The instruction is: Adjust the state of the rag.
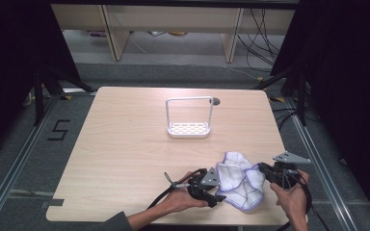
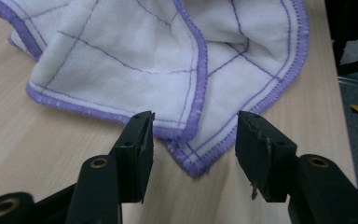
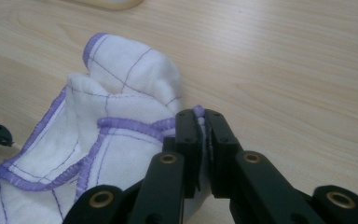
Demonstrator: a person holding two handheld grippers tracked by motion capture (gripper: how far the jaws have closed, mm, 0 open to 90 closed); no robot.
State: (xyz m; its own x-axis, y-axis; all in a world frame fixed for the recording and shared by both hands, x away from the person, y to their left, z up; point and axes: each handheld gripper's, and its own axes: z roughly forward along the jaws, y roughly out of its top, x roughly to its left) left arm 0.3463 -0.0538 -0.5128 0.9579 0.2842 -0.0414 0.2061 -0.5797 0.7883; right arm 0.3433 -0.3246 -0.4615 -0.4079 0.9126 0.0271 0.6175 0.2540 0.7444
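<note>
A white cloth (image 1: 241,180) with purple stitched edges lies crumpled near the table's front right corner. My left gripper (image 1: 219,197) sits at the cloth's near left side. In the left gripper view the cloth (image 2: 135,56) has a purple-hemmed corner lying between the jaws of the left gripper (image 2: 195,135), which stand apart without pressing on it. My right gripper (image 1: 262,168) is at the cloth's right side. In the right gripper view the right gripper (image 3: 201,116) is shut on a purple hem of the cloth (image 3: 121,102).
A white perforated tray with a tall wire handle (image 1: 189,129) stands at the middle back of the wooden table (image 1: 125,144). A round cable hole (image 1: 215,101) sits just behind it. The table's front and right edges lie close to both hands.
</note>
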